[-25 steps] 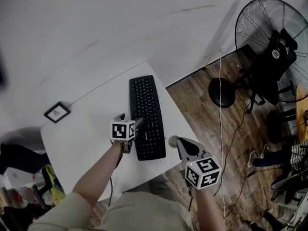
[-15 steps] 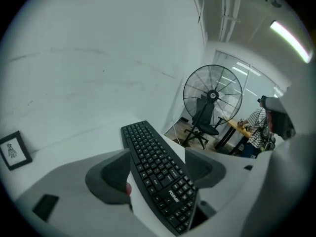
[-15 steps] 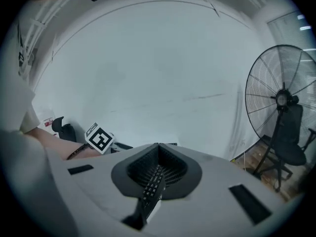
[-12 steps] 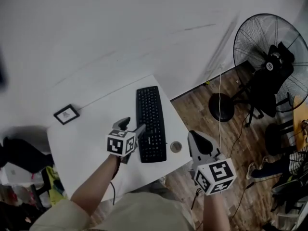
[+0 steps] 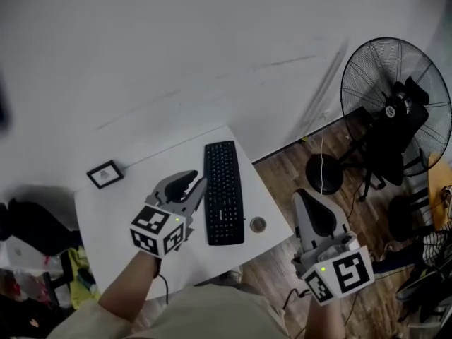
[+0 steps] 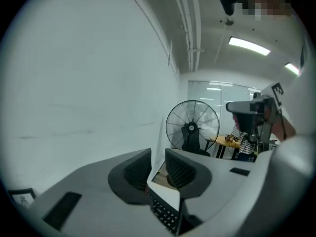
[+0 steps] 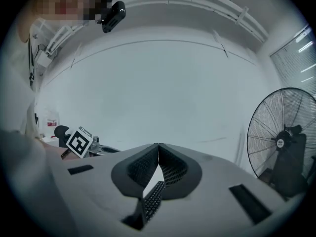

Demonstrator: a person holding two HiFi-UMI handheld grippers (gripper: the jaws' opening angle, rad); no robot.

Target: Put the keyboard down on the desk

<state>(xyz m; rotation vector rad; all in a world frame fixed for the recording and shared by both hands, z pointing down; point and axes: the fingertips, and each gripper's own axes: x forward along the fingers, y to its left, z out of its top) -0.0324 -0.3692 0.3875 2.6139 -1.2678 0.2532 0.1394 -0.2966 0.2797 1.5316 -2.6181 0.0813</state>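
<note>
The black keyboard (image 5: 223, 193) lies flat on the white desk (image 5: 120, 200), near its right edge. My left gripper (image 5: 194, 180) hovers just left of the keyboard and does not touch it. Its jaws are closing, a narrow gap still shows between them, and nothing is in it. In the left gripper view (image 6: 158, 154) the keyboard (image 6: 165, 214) shows below the jaws. My right gripper (image 5: 305, 193) hangs off the desk's right edge over the wooden floor, shut and empty. Its tips meet in the right gripper view (image 7: 158, 146), with the keyboard (image 7: 153, 201) beneath them.
A small round object (image 5: 258, 224) sits on the desk right of the keyboard's near end. A small black picture frame (image 5: 104, 174) lies at the desk's far left. A large standing fan (image 5: 392, 111) and a black chair stand on the floor to the right.
Both grippers have drawn back toward me and away from the keyboard. The left one came off the keyboard's left edge and its jaws have narrowed. The keyboard stays on the desk.
</note>
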